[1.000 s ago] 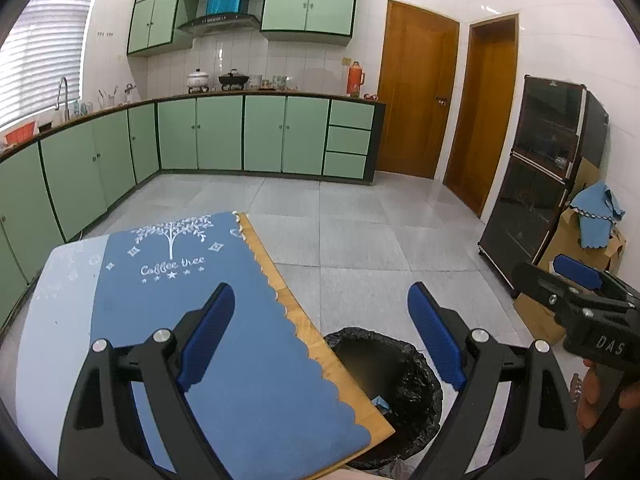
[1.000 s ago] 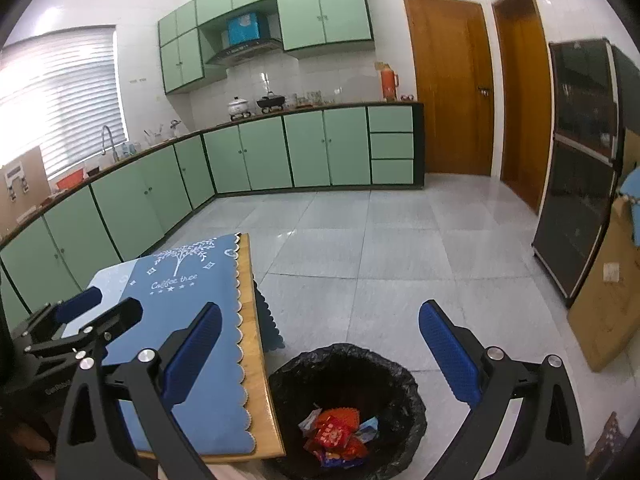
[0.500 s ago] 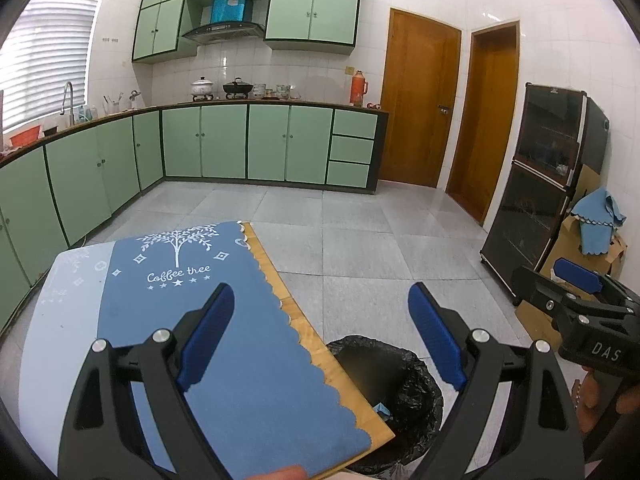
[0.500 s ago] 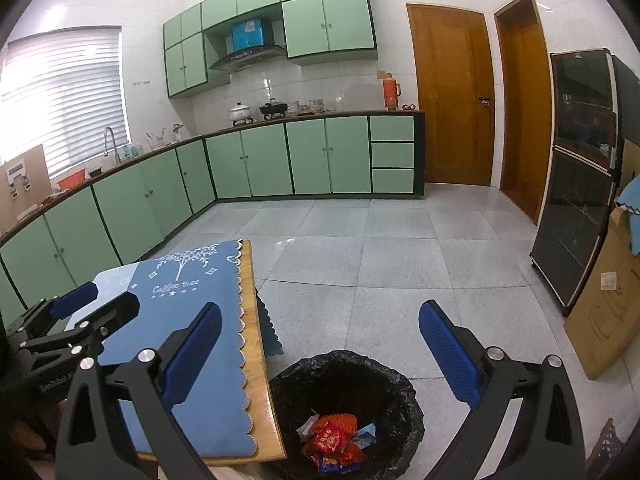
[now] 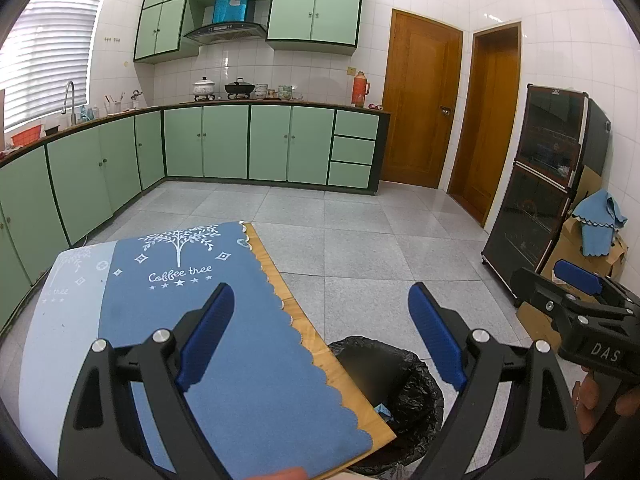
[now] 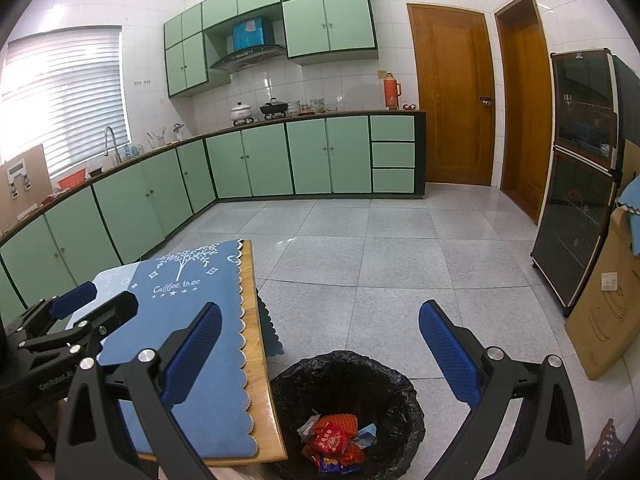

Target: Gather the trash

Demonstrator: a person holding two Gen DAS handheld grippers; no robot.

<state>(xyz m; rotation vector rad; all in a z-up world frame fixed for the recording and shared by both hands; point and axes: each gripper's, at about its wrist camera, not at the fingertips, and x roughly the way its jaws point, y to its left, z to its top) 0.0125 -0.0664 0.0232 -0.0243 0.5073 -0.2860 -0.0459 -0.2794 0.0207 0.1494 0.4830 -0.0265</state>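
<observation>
**Both claws open above desk edge; trash lies in lined bin**

Floor: grey tiles, a broad open stretch running from the desk to the green cabinets at the far and left walls and to the two wooden doors beyond. A dark glass-fronted cabinet and a cardboard box stand along the right wall, well apart from the bin.

Desk: wooden top, covered by a blue cloth with a scalloped border and a white tree print. A strip of bare wood shows along the right edge. The near right corner reaches over the bin's rim in the left wrist view.

Bin: round, lined with a black bag, standing on the floor just beside the desk's right edge.

Trash: red and orange wrappers with some blue and white scraps, piled at the bottom of the bin.

Left claw: jaws spread wide, nothing between them, held over the cloth and the desk's right edge.

Right claw: jaws spread wide, nothing between them, held above the bin with the desk edge to its left.
</observation>
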